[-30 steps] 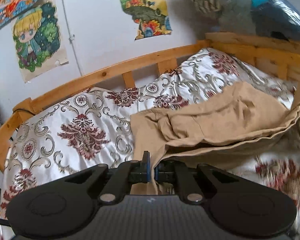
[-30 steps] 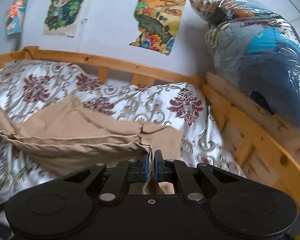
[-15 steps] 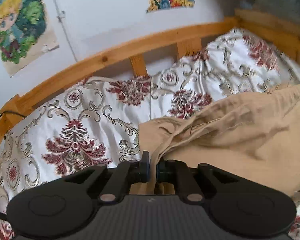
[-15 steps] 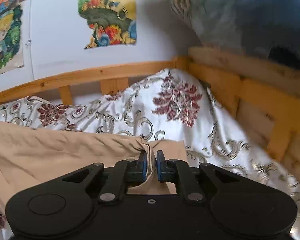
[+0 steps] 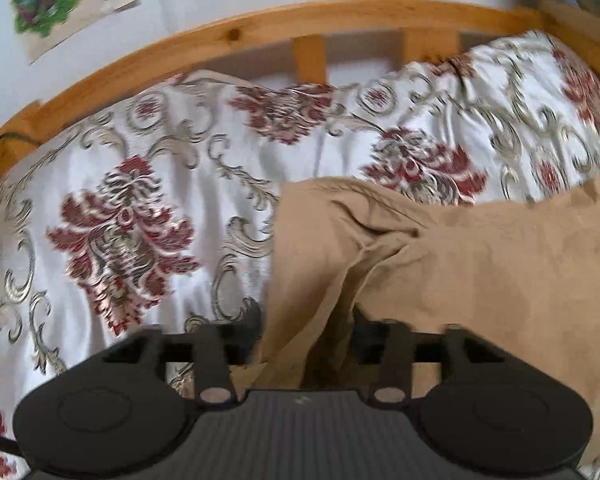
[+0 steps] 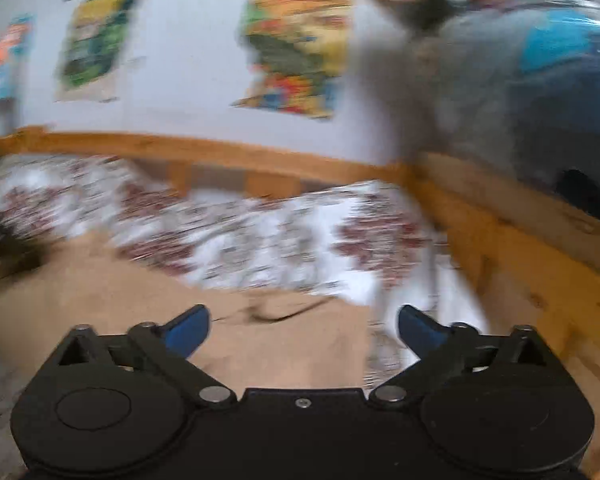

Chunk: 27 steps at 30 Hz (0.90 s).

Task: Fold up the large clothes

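A tan garment point(image 5: 460, 264) lies on the floral bedspread point(image 5: 140, 208). In the left wrist view a bunched fold of it rises between the spread jaws of my left gripper point(image 5: 306, 340), which is open; its fingertips are hidden by the cloth. In the right wrist view, which is blurred, the garment point(image 6: 120, 320) lies flat below and ahead of my right gripper point(image 6: 302, 326), which is open and empty with its blue pads point(image 6: 188, 330) wide apart.
A wooden bed rail point(image 5: 300, 20) runs along the far side and continues on the right point(image 6: 520, 264). Posters hang on the white wall point(image 6: 188, 60). A plastic-wrapped bundle point(image 6: 540, 92) sits above the right rail.
Both grippers have opened and let go of the tan garment, which now lies on the bed. The right gripper is moving fast; its view is blurred.
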Motion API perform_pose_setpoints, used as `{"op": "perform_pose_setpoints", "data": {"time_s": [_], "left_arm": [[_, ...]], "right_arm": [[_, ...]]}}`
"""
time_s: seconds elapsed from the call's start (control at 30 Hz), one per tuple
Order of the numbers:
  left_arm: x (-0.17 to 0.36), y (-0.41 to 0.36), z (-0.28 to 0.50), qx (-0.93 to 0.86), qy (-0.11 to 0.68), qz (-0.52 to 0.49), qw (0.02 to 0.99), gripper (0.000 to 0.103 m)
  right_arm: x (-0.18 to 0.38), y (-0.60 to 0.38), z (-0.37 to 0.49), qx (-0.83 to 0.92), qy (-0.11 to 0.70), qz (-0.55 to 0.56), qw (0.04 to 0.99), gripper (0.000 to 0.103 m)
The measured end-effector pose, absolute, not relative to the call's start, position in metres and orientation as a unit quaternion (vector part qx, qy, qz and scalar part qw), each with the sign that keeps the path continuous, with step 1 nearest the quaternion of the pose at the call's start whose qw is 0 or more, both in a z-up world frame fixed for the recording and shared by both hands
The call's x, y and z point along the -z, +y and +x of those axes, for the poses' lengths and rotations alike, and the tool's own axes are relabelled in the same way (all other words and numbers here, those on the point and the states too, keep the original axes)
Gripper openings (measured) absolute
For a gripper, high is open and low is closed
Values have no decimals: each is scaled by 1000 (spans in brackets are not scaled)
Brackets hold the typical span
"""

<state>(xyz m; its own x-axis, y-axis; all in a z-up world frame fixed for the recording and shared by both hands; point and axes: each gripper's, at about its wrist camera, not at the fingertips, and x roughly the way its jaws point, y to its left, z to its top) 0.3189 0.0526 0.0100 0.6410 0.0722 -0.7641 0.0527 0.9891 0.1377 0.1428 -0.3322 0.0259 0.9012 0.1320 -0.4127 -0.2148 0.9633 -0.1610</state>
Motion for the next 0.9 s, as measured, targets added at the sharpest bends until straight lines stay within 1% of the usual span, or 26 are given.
{"op": "perform_pose_setpoints", "data": {"time_s": [0.03,0.1,0.17,0.2,0.33,0.43,0.47,0.53,0.57,0.6,0.67,0.7,0.77,0.83,0.87,0.9], "left_arm": [[-14,58,315,-3,418,61,907,81],[-21,71,305,9,404,39,914,94],[-27,86,291,22,390,14,921,98],[-29,94,284,26,382,2,924,102],[-31,127,242,0,344,-35,938,103],[-21,150,212,-16,338,-70,938,103],[-16,154,206,-16,341,-75,937,103],[-7,154,204,-23,354,-69,932,103],[-4,152,208,-32,365,-63,928,103],[0,148,214,-43,373,-57,925,103],[7,138,232,-76,387,-37,918,103],[10,133,240,-85,387,-26,918,103],[20,121,255,-106,386,-3,916,103],[31,117,272,-137,398,8,907,103],[38,118,281,-156,408,7,899,103],[45,120,289,-172,418,3,892,103]], "right_arm": [[-22,-327,139,-110,215,-119,963,102],[-11,-317,134,-136,234,-163,949,102],[2,-309,134,-140,248,-198,938,102],[8,-307,136,-137,260,-204,934,102],[17,-312,149,-97,284,-188,935,101],[16,-323,148,-41,262,-174,948,99],[15,-328,147,-19,246,-169,954,95],[12,-338,150,18,225,-151,963,76],[11,-345,153,40,220,-135,965,49],[11,-354,157,61,222,-115,966,33],[13,-374,162,92,229,-64,967,30],[18,-385,163,103,237,-32,965,25],[26,-403,166,125,256,11,958,21],[35,-414,167,141,267,29,953,21],[37,-417,168,148,268,31,952,17],[40,-418,169,154,266,27,951,17]]}}
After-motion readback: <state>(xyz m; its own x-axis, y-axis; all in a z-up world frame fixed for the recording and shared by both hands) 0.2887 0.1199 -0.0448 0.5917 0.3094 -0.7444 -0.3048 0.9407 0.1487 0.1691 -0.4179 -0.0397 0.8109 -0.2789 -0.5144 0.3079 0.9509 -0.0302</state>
